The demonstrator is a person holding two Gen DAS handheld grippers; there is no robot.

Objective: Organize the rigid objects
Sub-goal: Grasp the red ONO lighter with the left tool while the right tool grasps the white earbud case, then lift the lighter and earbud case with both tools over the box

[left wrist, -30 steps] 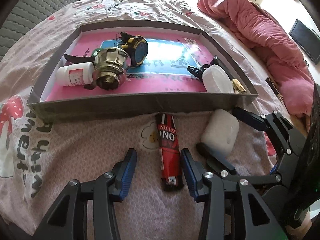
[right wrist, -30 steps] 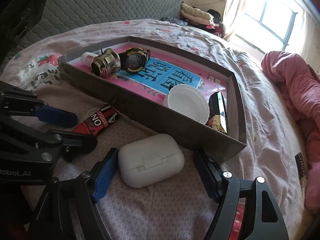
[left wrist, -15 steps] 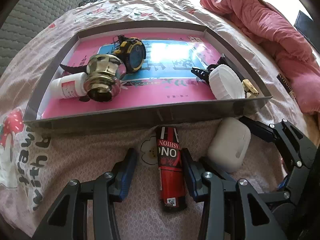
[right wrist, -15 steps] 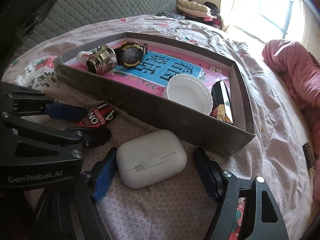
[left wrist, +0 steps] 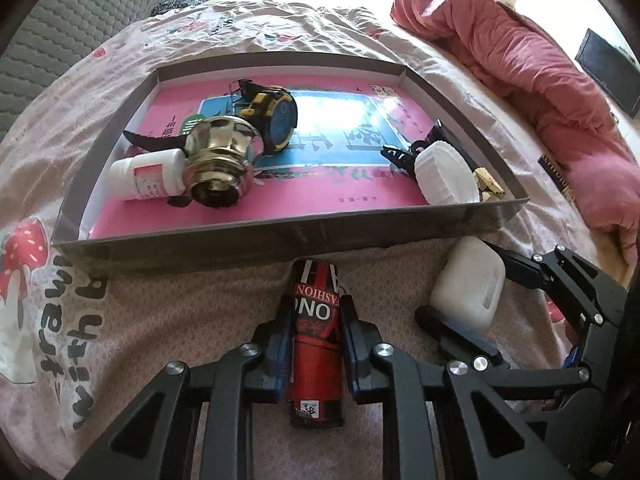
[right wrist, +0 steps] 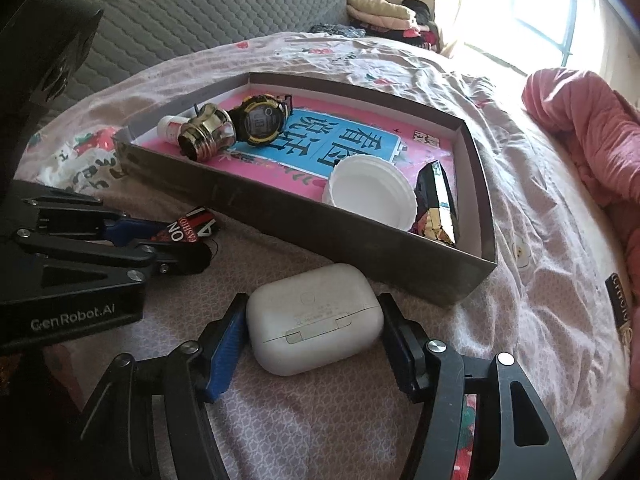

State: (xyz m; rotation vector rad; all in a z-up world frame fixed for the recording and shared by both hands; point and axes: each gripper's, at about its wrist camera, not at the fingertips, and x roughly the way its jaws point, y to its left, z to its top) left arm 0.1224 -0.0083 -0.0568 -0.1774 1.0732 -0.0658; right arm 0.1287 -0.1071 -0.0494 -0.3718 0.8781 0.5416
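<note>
A red and black lighter [left wrist: 317, 340] lies on the bedsheet in front of the grey box [left wrist: 280, 240]. My left gripper [left wrist: 316, 312] is shut on the lighter, its pads pressed against both sides. A white earbud case [right wrist: 314, 318] lies on the sheet to the right. My right gripper [right wrist: 314, 322] is closed around the case, both pads touching its ends. The case also shows in the left wrist view [left wrist: 468, 286], and the lighter in the right wrist view [right wrist: 186, 230].
The box [right wrist: 360, 248] holds a metal door knob [left wrist: 218, 164], a white pill bottle [left wrist: 146, 174], a yellow and black watch [left wrist: 276, 118], a white lid [left wrist: 446, 176] and a black and gold item [right wrist: 434, 204]. A pink blanket [left wrist: 540, 80] lies at the right.
My left gripper's jaws closed onto the lighter. My right gripper's jaws narrowed until they touch the earbud case. Both grippers moved slightly forward.
</note>
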